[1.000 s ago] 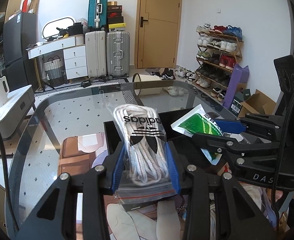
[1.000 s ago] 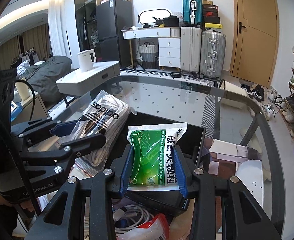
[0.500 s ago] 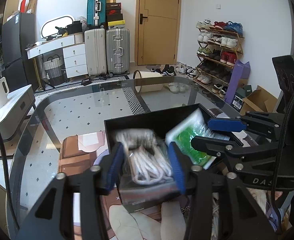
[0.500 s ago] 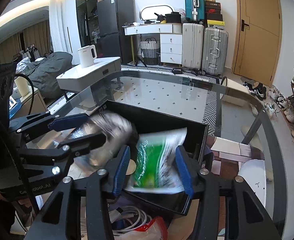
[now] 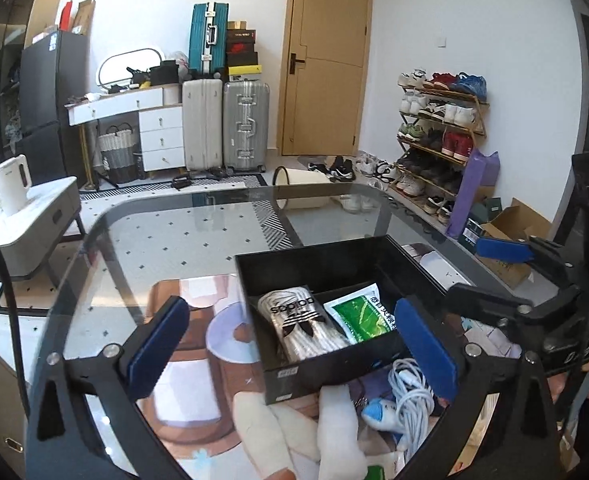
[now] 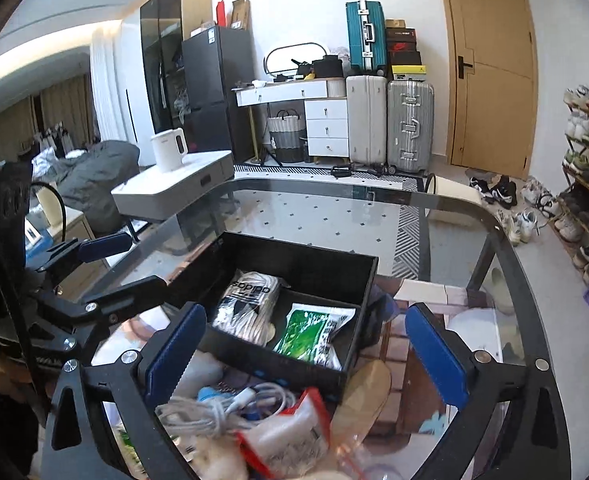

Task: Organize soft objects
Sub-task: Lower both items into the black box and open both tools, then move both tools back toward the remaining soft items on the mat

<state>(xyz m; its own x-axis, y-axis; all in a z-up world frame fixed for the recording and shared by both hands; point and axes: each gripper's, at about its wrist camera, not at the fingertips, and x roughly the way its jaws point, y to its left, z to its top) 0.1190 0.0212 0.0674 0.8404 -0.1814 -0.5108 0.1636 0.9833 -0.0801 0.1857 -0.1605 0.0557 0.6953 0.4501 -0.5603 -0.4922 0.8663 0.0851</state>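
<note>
A black divided box (image 5: 318,256) (image 6: 294,248) stands on the glass table. In its near compartments lie a clear bag of white laces (image 5: 298,320) (image 6: 250,304) and a green packet (image 5: 362,316) (image 6: 314,332), side by side. My left gripper (image 5: 290,320) (image 6: 134,266) hovers just short of the box, its jaws opening wide and nothing between the blue pads. To its right, my right gripper (image 6: 304,316) (image 5: 482,276) is also opening, and it holds nothing either.
Loose items are piled at the table's near edge: a white cable bundle (image 5: 410,392) (image 6: 222,404), a red-edged zip bag (image 6: 290,436) and white soft pieces (image 5: 334,432). The glass tabletop (image 5: 174,232) stretches beyond the box. A side table with a kettle (image 6: 168,152) stands to the left.
Both grippers have gone from shut to wide open and drawn back a little. The laces bag and the green packet have dropped from the pads into the black box.
</note>
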